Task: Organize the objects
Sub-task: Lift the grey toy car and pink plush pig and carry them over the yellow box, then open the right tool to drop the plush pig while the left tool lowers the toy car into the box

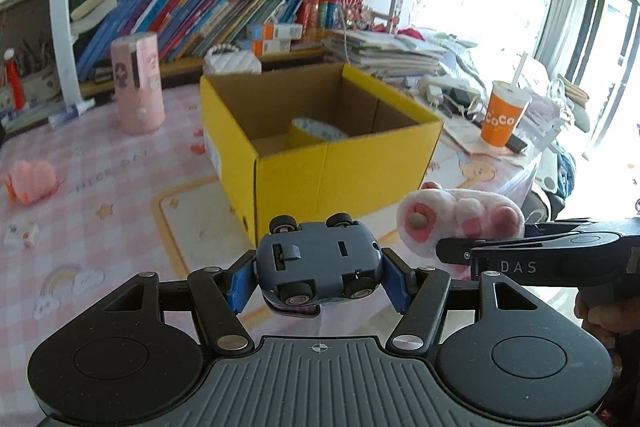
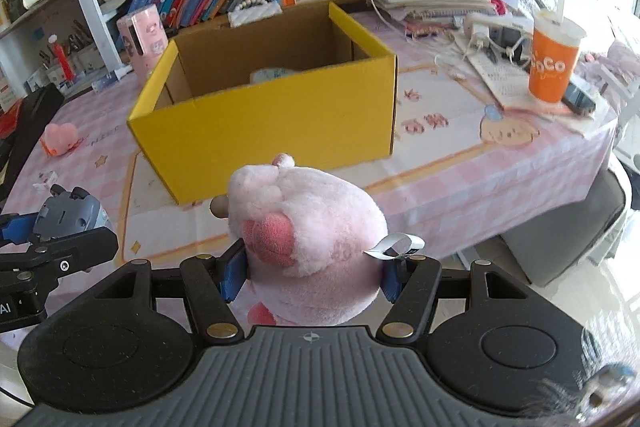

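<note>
Toy car (image 1: 318, 263) between left tongs (image 1: 320, 277), plush (image 2: 308, 227) between right tongs (image 2: 312, 275)

The left gripper (image 1: 318, 277) is sitting at the lower centre of the left wrist view, pointing downward and forward, its blue pads (image 1: 241, 283) pressing on both sides of a toy car (image 1: 318, 263) lying wheels-up between them. The right gripper (image 2: 312, 271) is sitting at the lower centre of the right wrist view, tilted down likewise, its pads squeezing a plush toy (image 2: 316, 227). The right gripper is also showing at the right edge of the left wrist view, with part of a hand (image 1: 600, 315) beneath it; the two grippers are hanging side by side, close together.
</note>
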The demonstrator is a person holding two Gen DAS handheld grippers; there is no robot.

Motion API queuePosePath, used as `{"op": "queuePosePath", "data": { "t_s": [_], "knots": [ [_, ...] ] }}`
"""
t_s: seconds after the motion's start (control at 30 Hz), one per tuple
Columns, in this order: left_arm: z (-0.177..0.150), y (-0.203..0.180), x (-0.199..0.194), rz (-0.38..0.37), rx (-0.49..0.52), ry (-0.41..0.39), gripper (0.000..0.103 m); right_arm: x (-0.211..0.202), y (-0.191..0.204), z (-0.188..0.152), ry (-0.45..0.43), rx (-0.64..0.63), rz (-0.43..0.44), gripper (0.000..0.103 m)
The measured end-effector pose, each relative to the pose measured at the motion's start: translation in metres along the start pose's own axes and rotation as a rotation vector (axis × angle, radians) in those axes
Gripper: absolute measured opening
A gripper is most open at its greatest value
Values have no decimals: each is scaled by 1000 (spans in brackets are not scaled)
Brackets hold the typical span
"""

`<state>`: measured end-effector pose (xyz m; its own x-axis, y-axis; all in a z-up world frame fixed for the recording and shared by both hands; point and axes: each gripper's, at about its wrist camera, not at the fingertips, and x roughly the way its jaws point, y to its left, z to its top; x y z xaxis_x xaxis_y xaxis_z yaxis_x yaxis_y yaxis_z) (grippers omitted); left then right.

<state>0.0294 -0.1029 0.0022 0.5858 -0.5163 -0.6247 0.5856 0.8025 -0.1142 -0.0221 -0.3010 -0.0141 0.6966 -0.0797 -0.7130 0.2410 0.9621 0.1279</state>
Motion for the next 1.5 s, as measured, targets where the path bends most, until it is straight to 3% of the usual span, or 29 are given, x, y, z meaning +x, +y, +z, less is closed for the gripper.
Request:
{"op": "queuePosePath", "data": {
  "t_s": [0.5,0.73,0.93,1.03,1.27,1.5],
  "knots": [
    [70,-8,37,50,22,-126,64,10,-16,93,-173,-88,69,61],
    [91,-10,69,113,7,-121,64,44,-22,136,-185,-154,124,61],
    [101,-11,107,154,-4,-61,64,83,-21,166,-168,-214,173,61],
    [102,-12,127,164,-18,-16,64,102,-19,179,-147,-236,197,61],
    [100,-9,159,179,-33,74,64,151,-4,204,17,-304,318,61],
    [102,-9,166,209,-26,97,64,191,26,216,146,-387,382,62]
  ]
}}
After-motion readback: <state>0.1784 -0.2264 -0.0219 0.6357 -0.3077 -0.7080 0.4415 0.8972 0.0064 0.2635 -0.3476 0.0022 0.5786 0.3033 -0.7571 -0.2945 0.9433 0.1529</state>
